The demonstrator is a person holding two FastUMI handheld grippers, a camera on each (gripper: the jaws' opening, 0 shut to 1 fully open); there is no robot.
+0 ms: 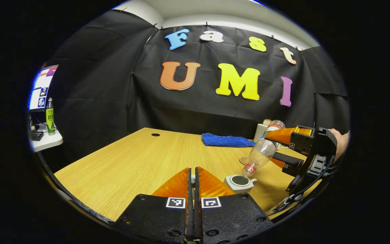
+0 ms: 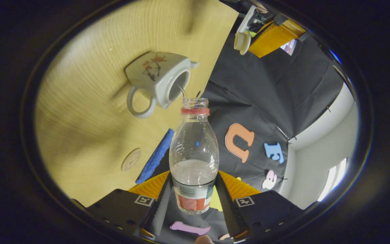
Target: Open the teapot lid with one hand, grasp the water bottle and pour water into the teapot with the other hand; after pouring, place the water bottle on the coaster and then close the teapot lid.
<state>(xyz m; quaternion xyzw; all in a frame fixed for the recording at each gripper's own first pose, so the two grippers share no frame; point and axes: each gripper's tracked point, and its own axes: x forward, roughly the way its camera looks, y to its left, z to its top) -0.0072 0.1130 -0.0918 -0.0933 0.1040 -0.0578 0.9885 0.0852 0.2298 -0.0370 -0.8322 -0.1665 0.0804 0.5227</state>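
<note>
While the right claw (image 2: 194,200) pinches the water bottle (image 2: 194,156) low on its body, both fingers pressed against its sides, the bottle is tipped neck-down over the open teapot (image 1: 239,183), and a thin stream seems to run from its mouth into the pot. To pour well, I would keep the mouth just above the opening and centred on it, tilt slowly so the stream stays thin, and watch the little water left, which sits toward the base in the right gripper view. The left claw (image 1: 192,189) is pressed together; in the right gripper view it holds the lid (image 2: 242,42) up and well apart from the pot, where it should wait. Farther across the tabletop (image 1: 130,162) lie the coaster (image 2: 131,159), near the teapot and bare for the bottle, then a blue cloth (image 1: 227,140) and a pale container (image 1: 260,132) behind. By count: one teapot, one lid, one water bottle, one coaster, one cloth, two claws; a green bottle (image 1: 49,117) stands on a side shelf.
</note>
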